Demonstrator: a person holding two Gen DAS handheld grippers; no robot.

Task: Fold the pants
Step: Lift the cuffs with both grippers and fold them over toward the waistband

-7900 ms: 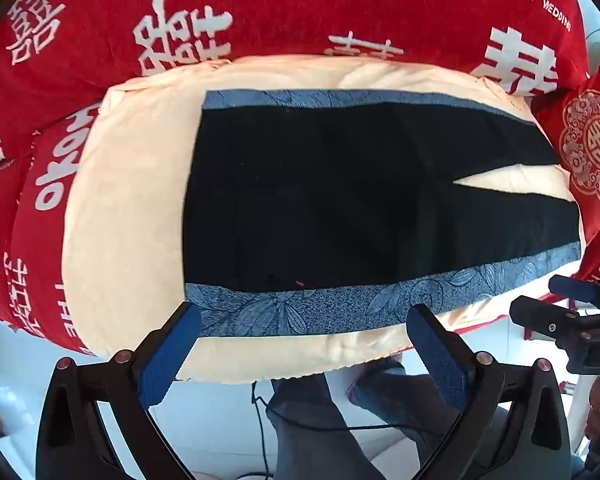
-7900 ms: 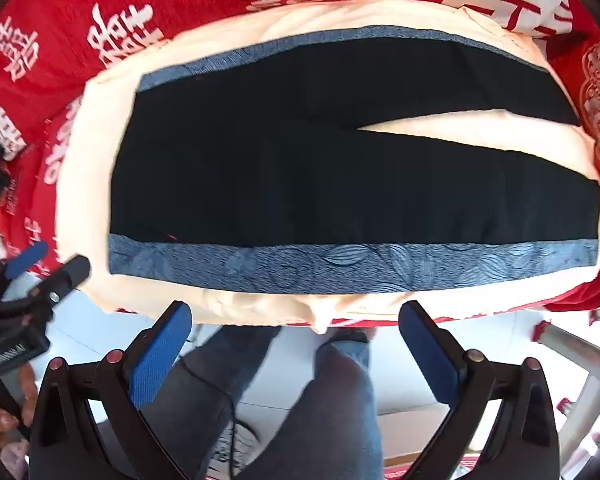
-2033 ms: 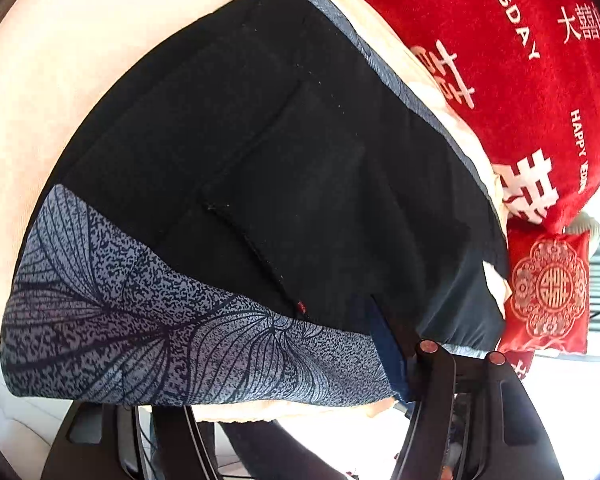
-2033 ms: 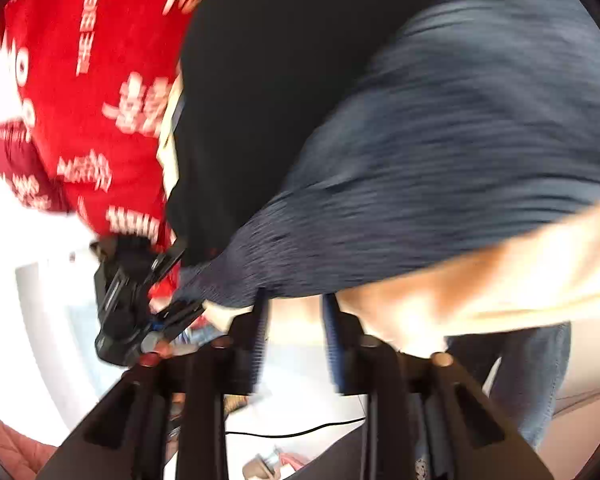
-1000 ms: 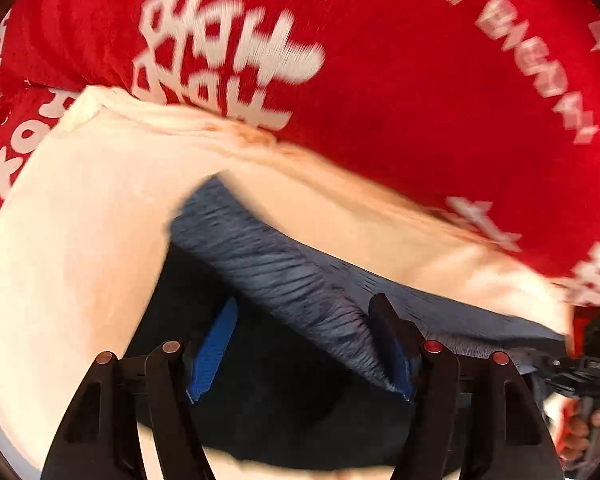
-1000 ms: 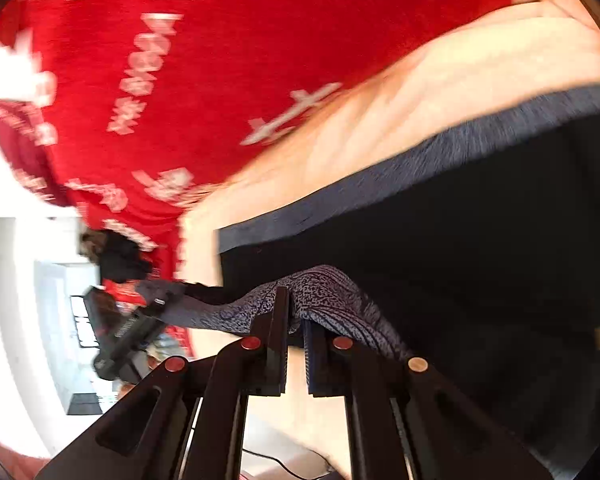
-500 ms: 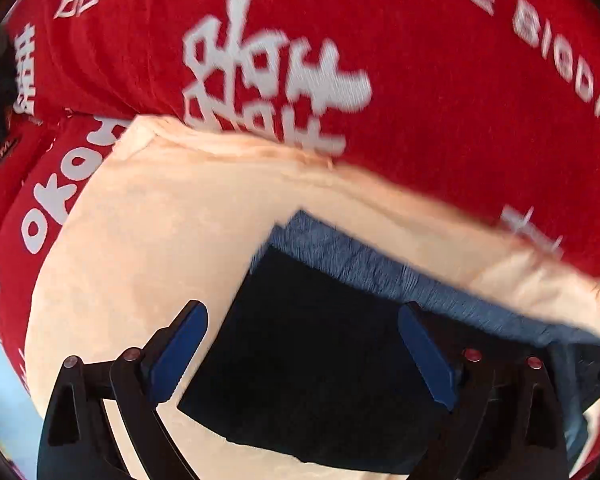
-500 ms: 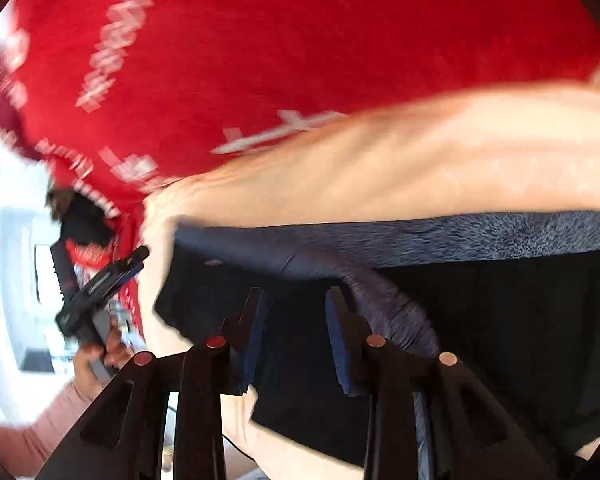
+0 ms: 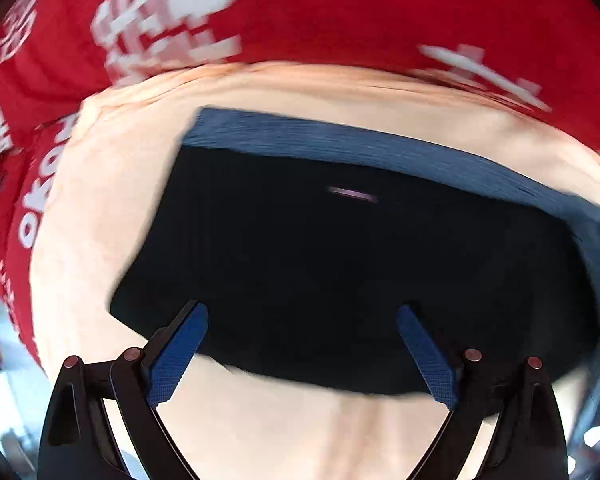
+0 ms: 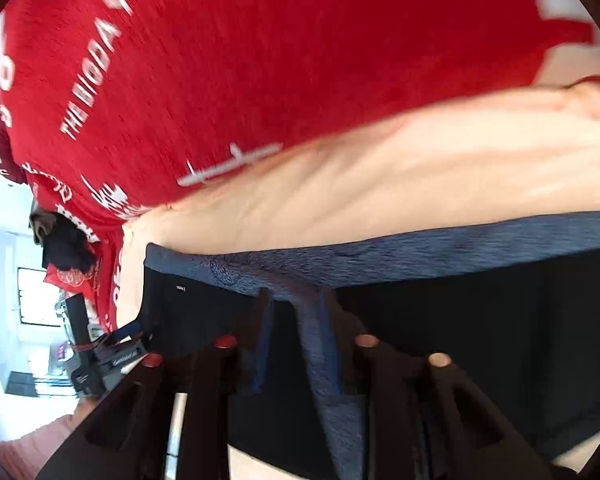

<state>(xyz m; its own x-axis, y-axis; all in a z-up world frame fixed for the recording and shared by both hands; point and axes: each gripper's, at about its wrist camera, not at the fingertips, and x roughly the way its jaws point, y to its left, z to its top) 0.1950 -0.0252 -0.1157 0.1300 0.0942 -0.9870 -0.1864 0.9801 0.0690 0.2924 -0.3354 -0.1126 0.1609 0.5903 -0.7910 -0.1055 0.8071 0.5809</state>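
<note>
The black pants (image 9: 340,264) with a blue patterned side band (image 9: 340,144) lie folded lengthwise on the cream cushion (image 9: 112,184). My left gripper (image 9: 302,344) is open and empty just above the pants' near edge. In the right wrist view the pants (image 10: 480,320) lie with the band (image 10: 420,252) along the far edge. My right gripper (image 10: 296,320) has its jaws a little apart, with a strip of the blue band (image 10: 320,352) lying between them; whether it is pinched I cannot tell.
A red blanket with white lettering (image 9: 300,12) lies behind the cushion and also shows in the right wrist view (image 10: 260,60). The left gripper (image 10: 108,356) shows at the lower left of the right wrist view.
Both grippers carried the near blue edge over to the far side, folding the pants in half. The left gripper let go, opened and drew back. The right gripper's jaws parted slightly.
</note>
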